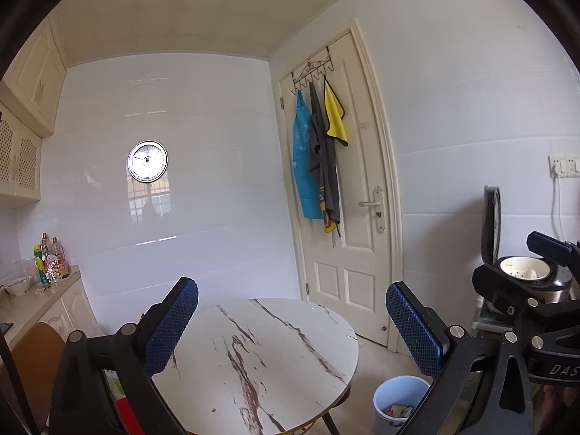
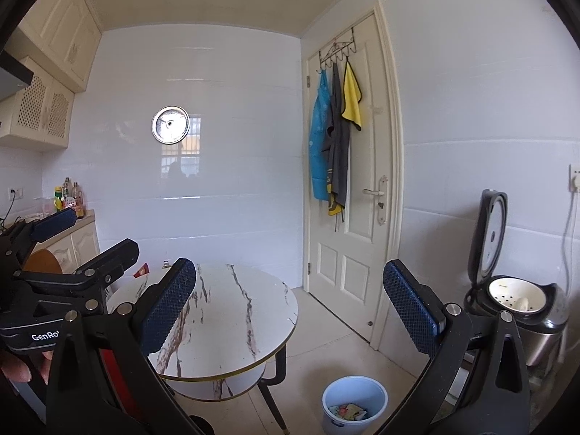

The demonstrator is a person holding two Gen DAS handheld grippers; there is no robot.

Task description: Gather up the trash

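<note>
A light blue trash bin point(image 1: 380, 398) point(image 2: 331, 422) stands on the floor to the right of a round marble-pattern table point(image 1: 290, 359) point(image 2: 224, 311). Crumpled wrappers point(image 1: 397, 411) point(image 2: 348, 411) lie inside it. My left gripper point(image 1: 293, 313) point(image 2: 83, 239) hangs open above the table with nothing between its blue pads. My right gripper point(image 2: 290, 302) point(image 1: 522, 264) is open too and holds nothing, off to the table's right. A small red packet point(image 2: 141, 270) lies at the table's far left edge. Something red point(image 1: 127, 413) shows behind a left finger; what it is stays unclear.
An open rice cooker point(image 2: 514, 301) point(image 1: 522, 272) sits on a stand at the right. A closed door point(image 2: 348, 188) with hanging cloths is behind the table. A counter with bottles point(image 1: 50, 261) and a brown chair point(image 1: 36, 355) are on the left. A hand point(image 2: 21, 366) holds the left gripper.
</note>
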